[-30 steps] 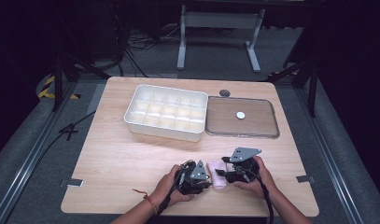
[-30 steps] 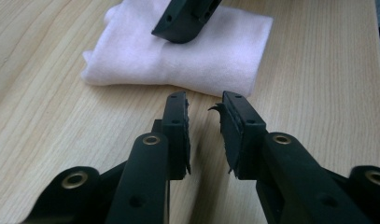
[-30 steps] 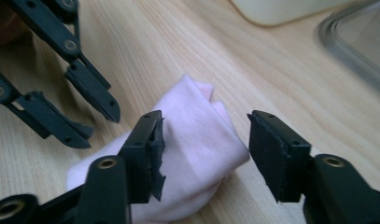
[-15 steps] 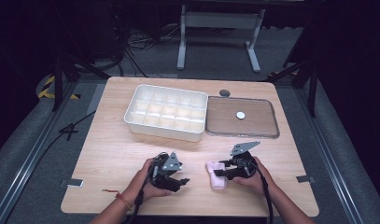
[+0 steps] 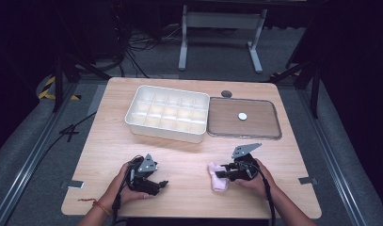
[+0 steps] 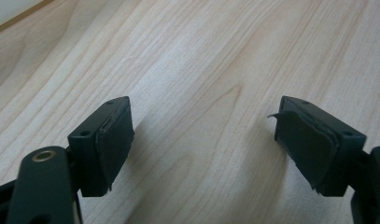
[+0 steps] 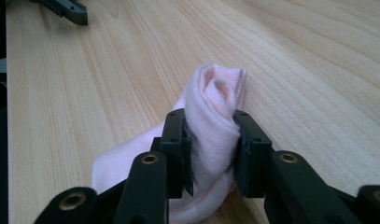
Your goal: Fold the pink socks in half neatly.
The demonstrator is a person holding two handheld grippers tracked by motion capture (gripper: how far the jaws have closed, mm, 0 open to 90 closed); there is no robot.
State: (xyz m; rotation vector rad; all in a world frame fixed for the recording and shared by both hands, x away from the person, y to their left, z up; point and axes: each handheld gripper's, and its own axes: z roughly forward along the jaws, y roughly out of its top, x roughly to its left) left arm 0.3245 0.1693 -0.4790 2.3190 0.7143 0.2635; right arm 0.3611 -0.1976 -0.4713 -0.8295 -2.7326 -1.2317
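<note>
Sock (image 7: 215, 121) pinched in right hand-held gripper (image 7: 210, 149), lower centre of counter (image 5: 189, 155). Left hand-held gripper (image 6: 201, 144) spread, holding nothing. Likely next: carry sock to divided box (image 5: 168, 113).

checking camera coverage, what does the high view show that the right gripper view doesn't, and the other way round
High view alone: the white divided tray, the brown lid beside it, both hands and the floor around the table. Right gripper view alone: the close grip, with the jaws of the right gripper pressed on a rolled part of the pink cloth. Both share the cloth, the wooden table and the left gripper.
</note>
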